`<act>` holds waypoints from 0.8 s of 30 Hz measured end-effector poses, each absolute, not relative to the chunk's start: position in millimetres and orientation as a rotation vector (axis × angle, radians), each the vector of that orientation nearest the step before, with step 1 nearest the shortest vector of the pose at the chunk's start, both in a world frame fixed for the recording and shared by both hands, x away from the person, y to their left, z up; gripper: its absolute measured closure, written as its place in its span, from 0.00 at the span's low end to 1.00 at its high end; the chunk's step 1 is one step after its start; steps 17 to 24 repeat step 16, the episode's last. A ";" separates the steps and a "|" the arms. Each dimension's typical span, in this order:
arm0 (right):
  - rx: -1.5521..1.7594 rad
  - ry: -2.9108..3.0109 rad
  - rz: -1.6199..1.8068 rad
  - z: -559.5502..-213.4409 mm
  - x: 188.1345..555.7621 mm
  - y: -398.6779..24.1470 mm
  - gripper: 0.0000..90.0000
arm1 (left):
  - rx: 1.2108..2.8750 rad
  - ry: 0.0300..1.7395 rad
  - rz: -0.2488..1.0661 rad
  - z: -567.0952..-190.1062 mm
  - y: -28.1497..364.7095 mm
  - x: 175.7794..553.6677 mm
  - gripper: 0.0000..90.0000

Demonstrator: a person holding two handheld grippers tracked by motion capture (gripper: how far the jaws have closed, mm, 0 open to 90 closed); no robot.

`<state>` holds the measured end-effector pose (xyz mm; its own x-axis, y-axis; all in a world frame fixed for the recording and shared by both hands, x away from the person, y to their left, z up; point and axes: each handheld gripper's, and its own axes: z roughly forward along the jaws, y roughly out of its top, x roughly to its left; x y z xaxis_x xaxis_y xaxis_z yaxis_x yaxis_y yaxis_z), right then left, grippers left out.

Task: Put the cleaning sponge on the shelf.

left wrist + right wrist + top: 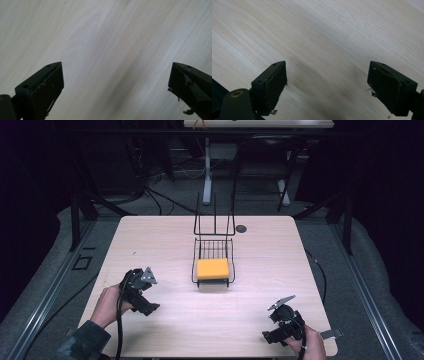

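Both grippers are wide open with nothing between the jaws, just bare wood table (165, 240) under them. The left gripper (145, 302) hovers near the table's front left and the right gripper (272, 332) at the front right corner. A yellow sponge (212, 268) sits in a black wire rack (213, 251) mid-table, well apart from both.

looks like a lab setup: pale wood desk (150, 245) boxed in by black metal framing (76, 220), loose cables (150, 195) on grey floor (50, 265).

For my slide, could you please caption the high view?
A person's two open grippers, left gripper and right gripper, rest on a wooden table flanking a wire rack holding a yellow sponge.
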<state>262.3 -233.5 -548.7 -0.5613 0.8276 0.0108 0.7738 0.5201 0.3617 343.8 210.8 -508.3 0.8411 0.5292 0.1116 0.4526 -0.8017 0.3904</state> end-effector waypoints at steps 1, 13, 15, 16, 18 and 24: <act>1.381 2.593 0.492 -548.6 262.2 -233.5 0.17 | 2.669 0.748 0.294 -512.3 212.2 341.6 0.00; 1.370 2.598 0.466 -549.8 262.8 -232.7 0.17 | 2.793 0.796 0.204 -556.9 215.3 330.1 0.01; 1.368 2.599 0.458 -550.1 262.9 -232.8 0.17 | 2.802 0.798 0.203 -560.0 215.7 332.6 0.01; 1.370 2.600 0.460 -550.1 263.0 -232.7 0.17 | 2.798 0.805 0.197 -560.8 216.3 333.7 0.01; 1.370 2.600 0.460 -550.1 263.0 -232.7 0.17 | 2.798 0.805 0.197 -560.8 216.3 333.7 0.01; 1.370 2.600 0.460 -550.1 263.0 -232.7 0.17 | 2.798 0.805 0.197 -560.8 216.3 333.7 0.01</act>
